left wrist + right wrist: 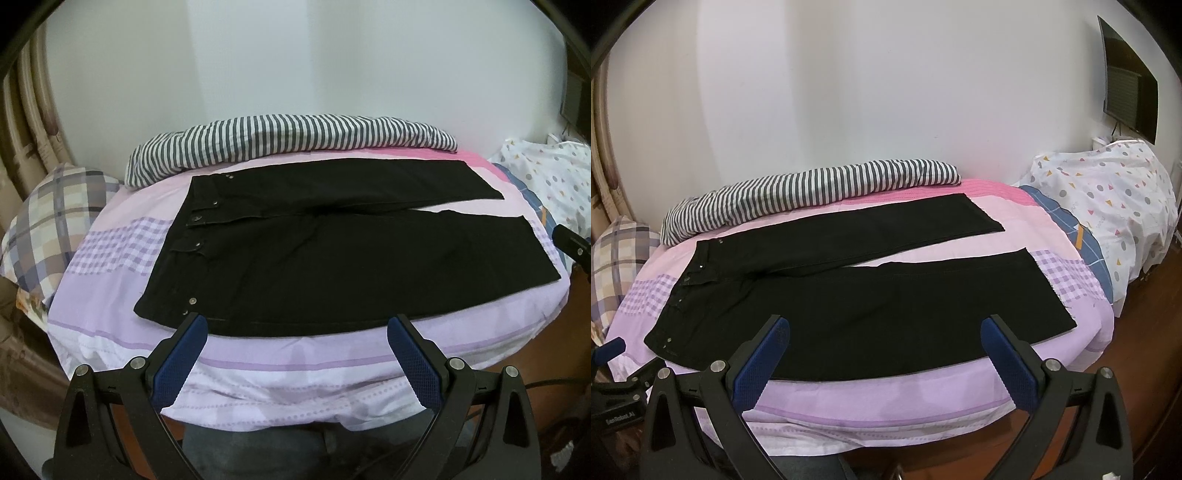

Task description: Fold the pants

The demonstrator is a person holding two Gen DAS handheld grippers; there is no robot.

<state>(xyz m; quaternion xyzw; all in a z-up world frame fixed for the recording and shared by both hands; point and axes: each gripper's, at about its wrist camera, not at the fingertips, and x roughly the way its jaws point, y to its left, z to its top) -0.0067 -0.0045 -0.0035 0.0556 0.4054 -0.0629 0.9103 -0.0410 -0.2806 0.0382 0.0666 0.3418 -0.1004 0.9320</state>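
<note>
Black pants lie flat on the bed, waistband to the left, both legs spread out to the right in a narrow V. My left gripper is open, hovering just short of the pants' near edge by the waist end, holding nothing. In the right wrist view the same pants stretch across the bed. My right gripper stands open over the near leg's front edge, nothing between its blue pads. The left gripper's blue tip shows at the far left of that view.
The bed has a pink and lilac sheet. A striped bolster lies along the wall behind the pants. A plaid pillow sits at the left, a dotted white bundle at the right. A dark screen hangs on the wall.
</note>
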